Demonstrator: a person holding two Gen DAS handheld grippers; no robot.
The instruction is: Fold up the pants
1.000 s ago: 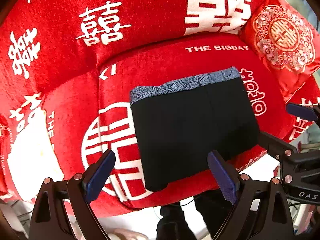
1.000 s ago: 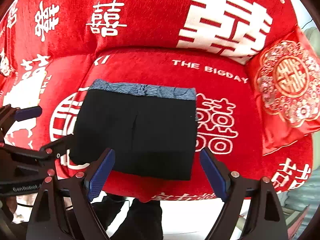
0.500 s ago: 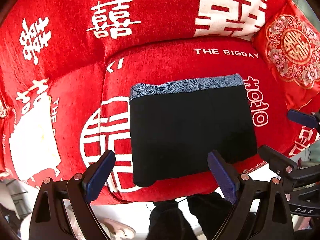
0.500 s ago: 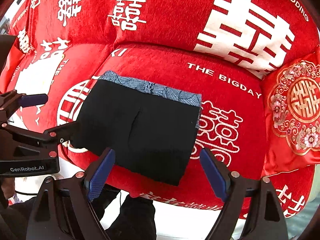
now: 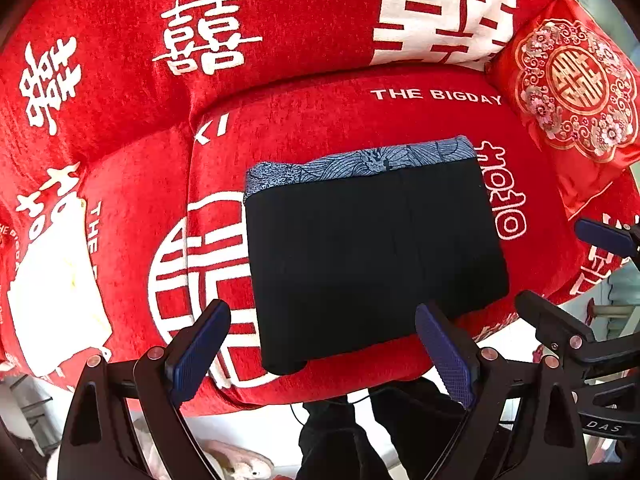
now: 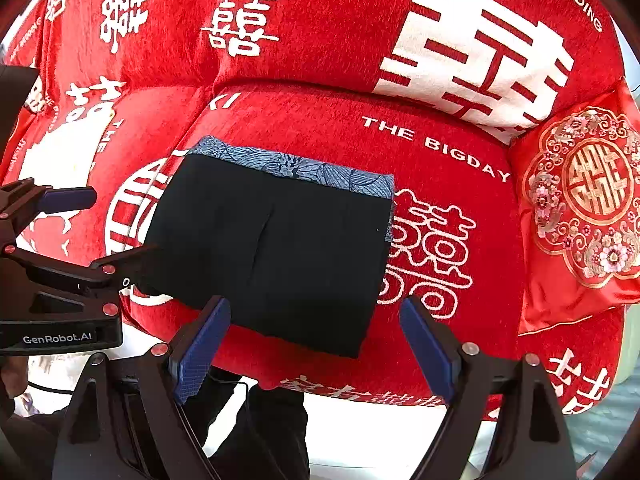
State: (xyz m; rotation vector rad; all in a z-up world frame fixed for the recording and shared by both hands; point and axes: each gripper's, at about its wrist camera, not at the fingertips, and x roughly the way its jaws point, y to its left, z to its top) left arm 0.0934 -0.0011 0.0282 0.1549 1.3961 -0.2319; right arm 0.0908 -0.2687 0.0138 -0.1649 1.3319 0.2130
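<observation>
Pants (image 5: 372, 256) sit squared near the sofa seat (image 5: 320, 128) front edge; both grippers (image 5: 320, 354) (image 6: 314, 346) hang wide apart, empty; best pinch matching corners evenly.

The pants (image 5: 372, 256) are matt black cloth, smooth, with a blue patterned woven waistband (image 5: 360, 162). The sofa (image 5: 320, 116) wears a fuzzy, napped red cover with white print. The cushion (image 5: 576, 88) is glossy satin with metallic-looking embroidery. The fingers (image 5: 442, 354) are matt black plastic with blue, finely textured pads and bare metal rivets.
</observation>
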